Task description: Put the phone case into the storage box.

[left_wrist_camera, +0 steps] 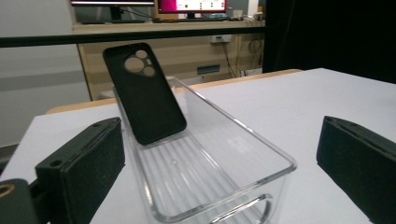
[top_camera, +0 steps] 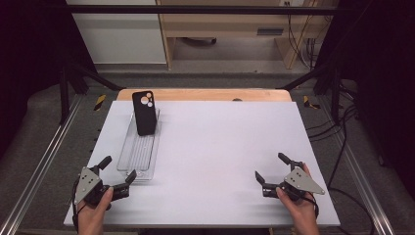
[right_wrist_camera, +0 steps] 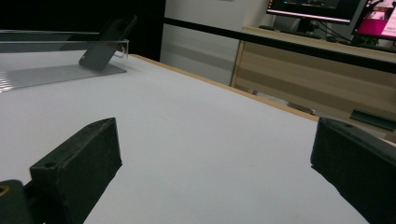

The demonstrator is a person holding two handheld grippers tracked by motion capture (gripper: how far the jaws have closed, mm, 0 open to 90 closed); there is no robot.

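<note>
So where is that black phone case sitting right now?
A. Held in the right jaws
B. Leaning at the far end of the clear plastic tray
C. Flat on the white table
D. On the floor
B: the black phone case stands tilted inside the clear plastic tray, propped against its far end, with both grippers open and apart from it.

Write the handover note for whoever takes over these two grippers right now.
Left gripper: open, holding nothing, at the near end of the clear tray.
Right gripper: open, holding nothing, low over the bare white table on the right.
Black phone case: stands tilted in the tray's far end, leaning on its far wall, camera cutouts up.
Done: nothing gripped so far.
Left: probably the case or tray must be handled; the left gripper is closest.
</note>
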